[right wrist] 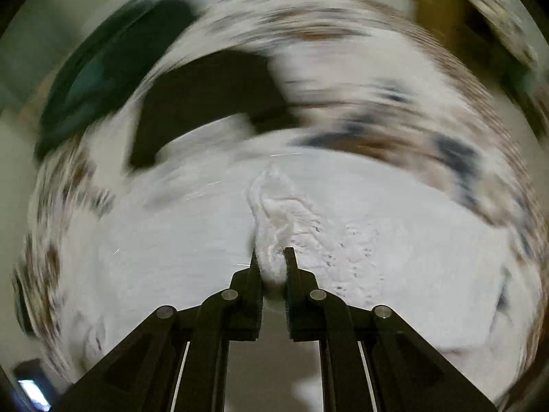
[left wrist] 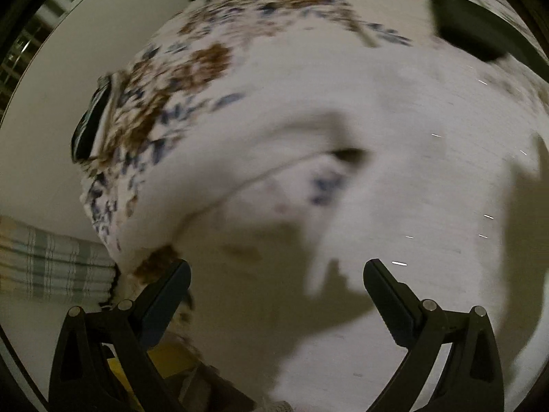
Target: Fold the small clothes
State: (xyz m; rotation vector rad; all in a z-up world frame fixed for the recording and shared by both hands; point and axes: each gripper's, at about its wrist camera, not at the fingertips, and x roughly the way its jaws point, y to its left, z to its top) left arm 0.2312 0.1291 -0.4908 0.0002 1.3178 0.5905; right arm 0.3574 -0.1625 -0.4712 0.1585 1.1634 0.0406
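Observation:
A white garment (left wrist: 394, 158) lies spread over a floral bedsheet (left wrist: 192, 68); both views are motion-blurred. My left gripper (left wrist: 276, 274) is open and empty, its fingers wide apart just above the near edge of the white cloth. My right gripper (right wrist: 272, 257) is shut on a bunched fold of the white garment (right wrist: 278, 213), which rises in a ridge from between the fingertips. The rest of the cloth (right wrist: 171, 240) spreads flat around it.
A dark phone-like object (left wrist: 91, 120) lies at the sheet's left edge. A dark green item (left wrist: 480, 31) sits at the upper right, and also shows in the right wrist view (right wrist: 103, 79). A plaid cloth (left wrist: 51, 267) lies at lower left. A yellow object (left wrist: 171, 357) is below the left finger.

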